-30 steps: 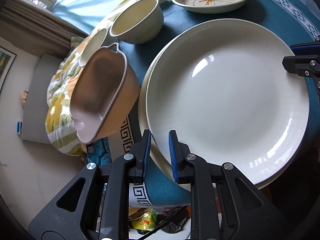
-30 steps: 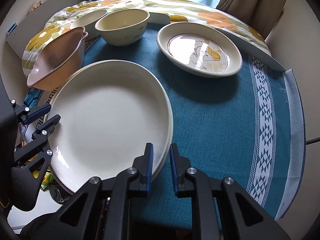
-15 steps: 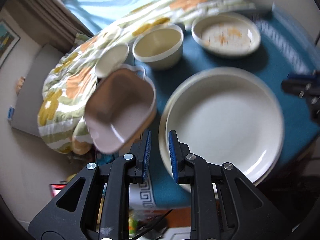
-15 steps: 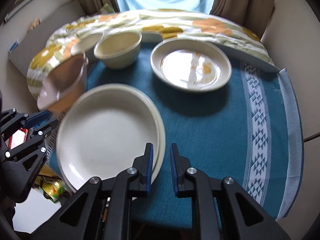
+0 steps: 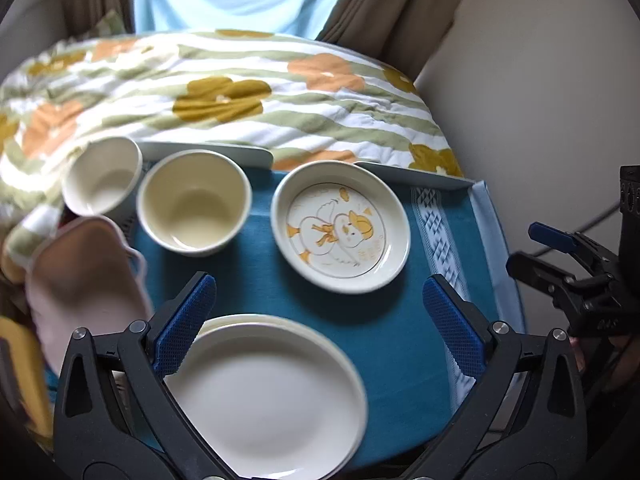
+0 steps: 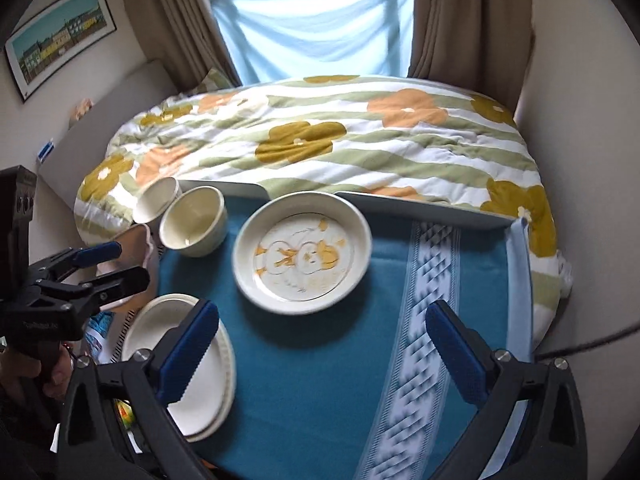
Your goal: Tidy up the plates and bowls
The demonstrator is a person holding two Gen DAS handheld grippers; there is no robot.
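Two stacked plates [image 5: 264, 396] below left gripper's [image 5: 320, 320] opening fingers [image 5: 186, 320].

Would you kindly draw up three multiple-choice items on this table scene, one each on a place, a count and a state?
1. Where does the shallow cream dish with the duck drawing stand?
A. on the teal tablecloth, beside the round cream bowl
B. on top of the stacked white plates
C. on the flowered quilt

2. How many large plain white plates lie stacked at the near left edge?
A. one
B. two
C. four

3. How do the jaws of the left gripper stand?
A. shut on a plate rim
B. shut on nothing
C. apart, opening, gripping nothing

Answers:
1 A: the dish sits on bare cloth, right of the bowl.
2 B: the right wrist view shows two rims, one under the other.
3 C: the blue pads stand wide apart above the plates, clear of them.
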